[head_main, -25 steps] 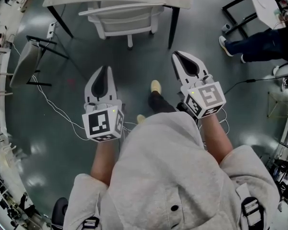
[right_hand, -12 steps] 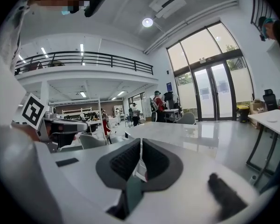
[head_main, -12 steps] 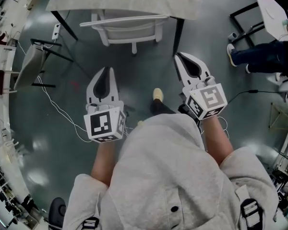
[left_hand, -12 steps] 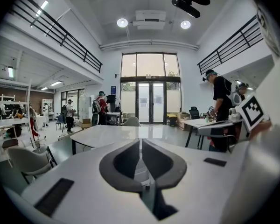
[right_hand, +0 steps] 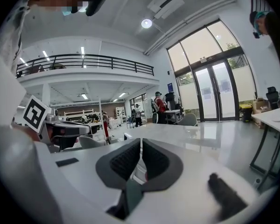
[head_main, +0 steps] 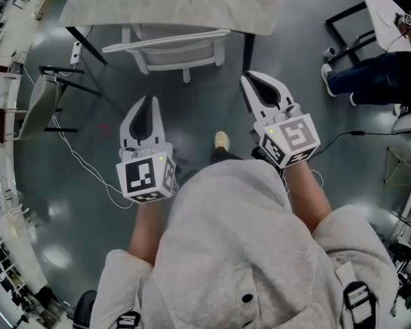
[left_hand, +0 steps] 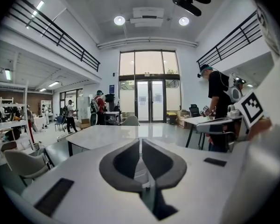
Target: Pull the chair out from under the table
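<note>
Grey sweatshirt (head_main: 246, 252) nearest, with bare forearms running out to both tools. Left claw (head_main: 146, 100) is clenched, nothing between its jaws. Right claw (head_main: 248, 78) is likewise clenched and empty. Both hang over the grey floor (head_main: 68, 225), tips toward the chair. One shoe (head_main: 221, 140) sits between the claws, a little behind their tips. White chair (head_main: 168, 46) stands ahead of both claws and apart from them, the right tip nearer to it, its seat tucked under the pale worktop (head_main: 171, 5). Another person's legs (head_main: 370, 74) are well off to the right of the right claw.
</note>
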### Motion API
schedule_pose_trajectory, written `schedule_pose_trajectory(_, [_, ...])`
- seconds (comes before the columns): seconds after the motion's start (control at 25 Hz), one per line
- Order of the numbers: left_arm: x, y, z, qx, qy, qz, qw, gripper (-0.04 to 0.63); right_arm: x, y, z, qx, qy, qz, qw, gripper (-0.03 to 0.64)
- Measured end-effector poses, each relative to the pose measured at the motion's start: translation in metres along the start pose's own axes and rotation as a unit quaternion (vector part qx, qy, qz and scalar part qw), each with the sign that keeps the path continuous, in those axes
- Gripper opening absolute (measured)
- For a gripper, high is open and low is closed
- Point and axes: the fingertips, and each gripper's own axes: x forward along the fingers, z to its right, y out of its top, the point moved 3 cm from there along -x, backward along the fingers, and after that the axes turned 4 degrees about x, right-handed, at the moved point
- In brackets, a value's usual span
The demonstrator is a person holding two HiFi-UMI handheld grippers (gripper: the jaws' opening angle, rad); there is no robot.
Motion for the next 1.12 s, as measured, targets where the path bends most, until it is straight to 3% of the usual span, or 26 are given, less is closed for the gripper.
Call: schedule_pose_trajectory(1.12, [0.013, 0.008, -0.007, 0.008, 0.025, -0.008, 0.9996, 0.028, 0.028, 0.009, 0.014, -0.037, 0.035, -0.013, 0.999, 0.031])
